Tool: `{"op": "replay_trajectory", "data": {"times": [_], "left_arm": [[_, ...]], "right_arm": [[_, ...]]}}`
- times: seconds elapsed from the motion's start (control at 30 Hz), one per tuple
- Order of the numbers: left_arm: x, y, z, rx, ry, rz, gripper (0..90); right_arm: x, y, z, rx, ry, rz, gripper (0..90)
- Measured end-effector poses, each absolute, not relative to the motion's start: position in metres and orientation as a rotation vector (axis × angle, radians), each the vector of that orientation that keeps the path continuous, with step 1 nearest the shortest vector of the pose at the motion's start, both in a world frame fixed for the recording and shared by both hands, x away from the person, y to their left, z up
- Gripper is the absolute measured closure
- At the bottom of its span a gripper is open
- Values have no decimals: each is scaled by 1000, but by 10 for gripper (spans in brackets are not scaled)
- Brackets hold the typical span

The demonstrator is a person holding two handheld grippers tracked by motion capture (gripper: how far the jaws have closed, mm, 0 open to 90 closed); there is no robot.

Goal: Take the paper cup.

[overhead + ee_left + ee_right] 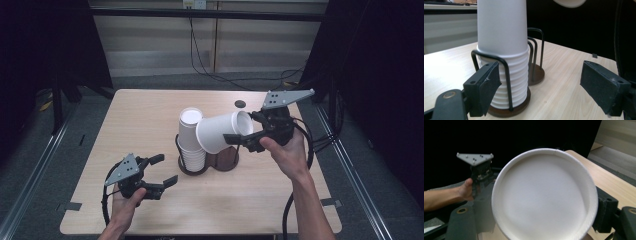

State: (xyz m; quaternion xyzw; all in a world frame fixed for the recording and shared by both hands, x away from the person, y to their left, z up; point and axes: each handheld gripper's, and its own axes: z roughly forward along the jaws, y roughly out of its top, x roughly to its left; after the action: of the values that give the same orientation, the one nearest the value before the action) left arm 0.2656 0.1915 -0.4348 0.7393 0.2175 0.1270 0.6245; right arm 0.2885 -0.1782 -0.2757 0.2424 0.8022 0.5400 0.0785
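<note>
A stack of white paper cups stands in the left ring of a black wire holder with brown bases; its other ring holds nothing. My right gripper is shut on a single white cup, held tilted on its side above the holder, its mouth facing the right gripper view's camera. My left gripper is open near the table's front left, its jaws pointing at the stack from close by, with nothing between them.
The light wooden table has a small black disc near its far edge. Black cables run over the floor behind. The left hand and its gripper show far off in the right gripper view.
</note>
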Motion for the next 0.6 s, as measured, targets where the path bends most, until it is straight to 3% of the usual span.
{"op": "replay_trajectory", "data": {"times": [0.3,0.6], "left_arm": [[271,183,-404,1660,471,350,155],[269,170,-407,1693,435,321,156]], "right_arm": [[282,-174,-290,714,2411,1627,243],[287,-169,-309,741,2437,1636,243]]}}
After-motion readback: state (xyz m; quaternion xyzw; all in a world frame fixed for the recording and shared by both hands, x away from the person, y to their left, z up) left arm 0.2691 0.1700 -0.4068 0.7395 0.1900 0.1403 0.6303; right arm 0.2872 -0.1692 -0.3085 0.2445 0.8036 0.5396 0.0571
